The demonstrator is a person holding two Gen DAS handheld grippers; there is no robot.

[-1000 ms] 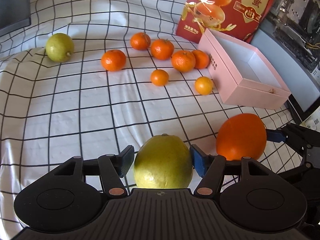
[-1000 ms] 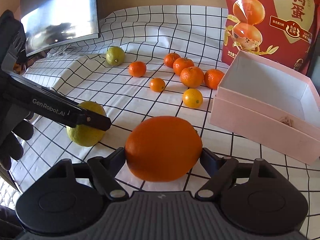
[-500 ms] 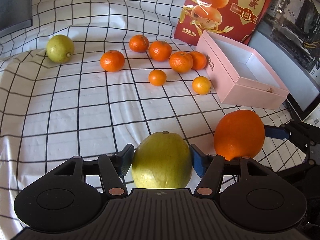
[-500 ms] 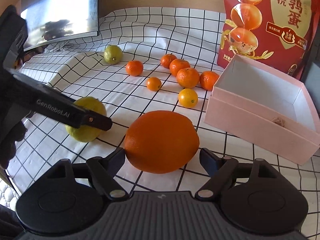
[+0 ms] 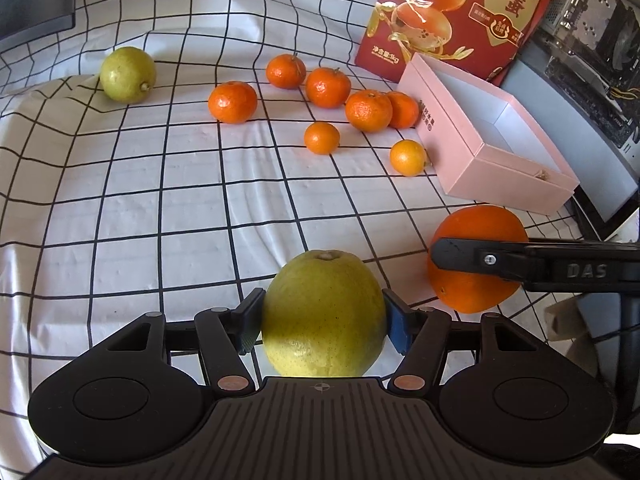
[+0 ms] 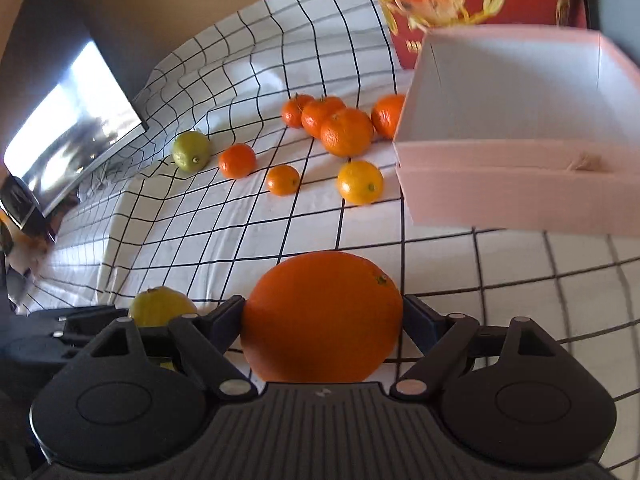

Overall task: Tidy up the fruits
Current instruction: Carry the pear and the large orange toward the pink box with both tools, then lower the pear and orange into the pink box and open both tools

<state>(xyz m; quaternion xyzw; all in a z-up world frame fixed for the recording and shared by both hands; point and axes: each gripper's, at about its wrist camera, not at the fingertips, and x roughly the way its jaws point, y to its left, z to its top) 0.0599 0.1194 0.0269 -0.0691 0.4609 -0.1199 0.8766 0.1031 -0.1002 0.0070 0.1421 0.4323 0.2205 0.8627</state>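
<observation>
Right gripper (image 6: 322,316) nearer pink box (image 6: 516,196) edge.

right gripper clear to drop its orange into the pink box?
Probably yes. The right gripper holds the big orange; the pink box sits open and close ahead, nothing between.

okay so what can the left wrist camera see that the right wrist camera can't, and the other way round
Only the left wrist view shows the left tongs pressed on both sides of the yellow fruit, plus computer hardware at far right.

Only the right wrist view shows the right tongs against both sides of the big orange, and the lit screen at left.

Both show the pink box with nothing visible inside, the red bag, the far green fruit, the small oranges and the checked cloth.
</observation>
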